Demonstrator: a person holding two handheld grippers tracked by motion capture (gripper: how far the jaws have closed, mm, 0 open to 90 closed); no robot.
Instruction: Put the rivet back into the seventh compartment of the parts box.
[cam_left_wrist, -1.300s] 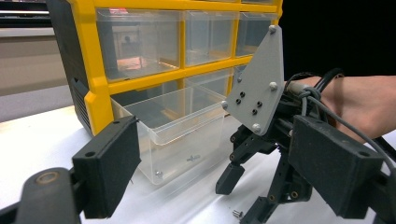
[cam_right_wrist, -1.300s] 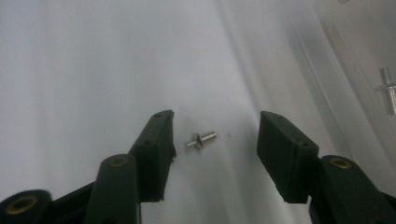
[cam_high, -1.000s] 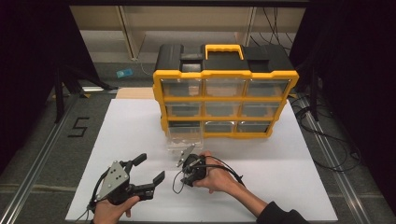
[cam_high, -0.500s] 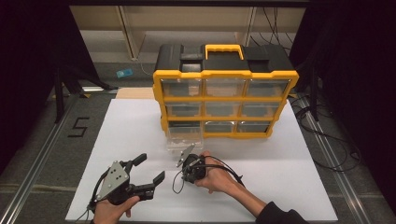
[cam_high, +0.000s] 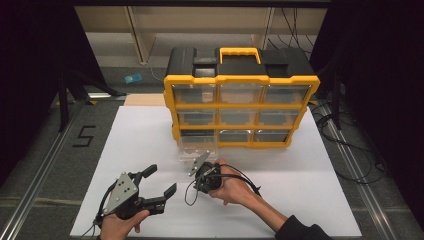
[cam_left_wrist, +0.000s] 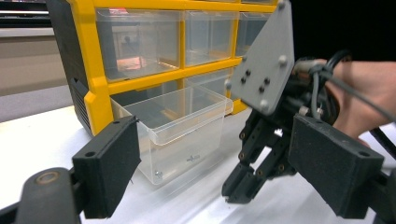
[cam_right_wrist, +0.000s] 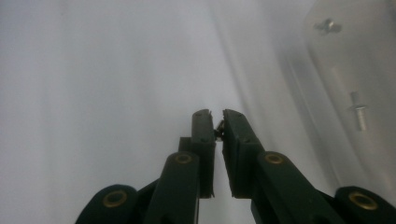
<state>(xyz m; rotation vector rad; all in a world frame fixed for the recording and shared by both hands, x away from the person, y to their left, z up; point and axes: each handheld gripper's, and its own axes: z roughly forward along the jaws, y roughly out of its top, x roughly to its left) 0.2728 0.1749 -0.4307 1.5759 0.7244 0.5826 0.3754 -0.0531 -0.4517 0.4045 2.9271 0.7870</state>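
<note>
Black foam pads face each other across a wide gap on the left gripper (cam_high: 159, 189), which hangs at about seven o'clock on the white table (cam_high: 310, 200) with nothing between its jaws, pointing toward the work at its two o'clock. Just right of it, near six o'clock of the table, the right gripper (cam_high: 192, 174) tips steeply down to the surface. Its jaws have just been closing and now stand nearly together, pinching a small metal part (cam_right_wrist: 218, 129), most likely a screw or rivet, at their very tips; it is too small to name with certainty. At about twelve o'clock from that gripper, a clear plastic drawer (cam_left_wrist: 180, 128) sits pulled out on the table, touching or just in front of the yellow and black organizer (cam_high: 240, 97) and its empty bottom-left slot. Inside the drawer lie a few more small fasteners (cam_right_wrist: 357, 112).

Judging from this, the pick looks made: the part is gripped but barely off the table. What appears left is lifting it, carrying it over the drawer rim, dropping it in, and then sliding the drawer back into its slot.
</note>
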